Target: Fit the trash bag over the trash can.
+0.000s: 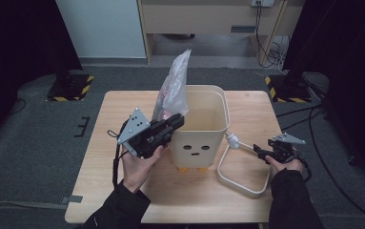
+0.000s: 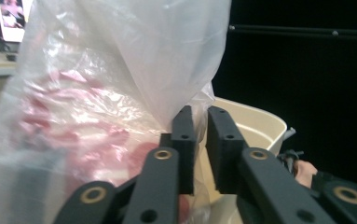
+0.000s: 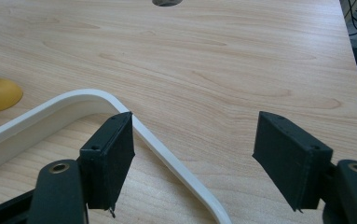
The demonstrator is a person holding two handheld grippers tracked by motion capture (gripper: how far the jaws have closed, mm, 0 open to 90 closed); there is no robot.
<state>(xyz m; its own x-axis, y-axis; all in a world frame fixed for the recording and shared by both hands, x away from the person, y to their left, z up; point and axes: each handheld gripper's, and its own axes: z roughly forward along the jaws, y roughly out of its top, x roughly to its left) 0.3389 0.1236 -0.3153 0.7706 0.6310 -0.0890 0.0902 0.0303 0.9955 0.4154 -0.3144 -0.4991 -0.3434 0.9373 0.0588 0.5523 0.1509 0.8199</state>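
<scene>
- My left gripper has its jaws a narrow gap apart at the edge of the plastic bag; I can't tell if they pinch the film.
- The bag stands at the bin's left rim; it looks light, soft and slippery, best taken by the gathered neck.
- My right gripper gapes wide over the bin's handle, holding nothing.
- One bag, one bin.
</scene>
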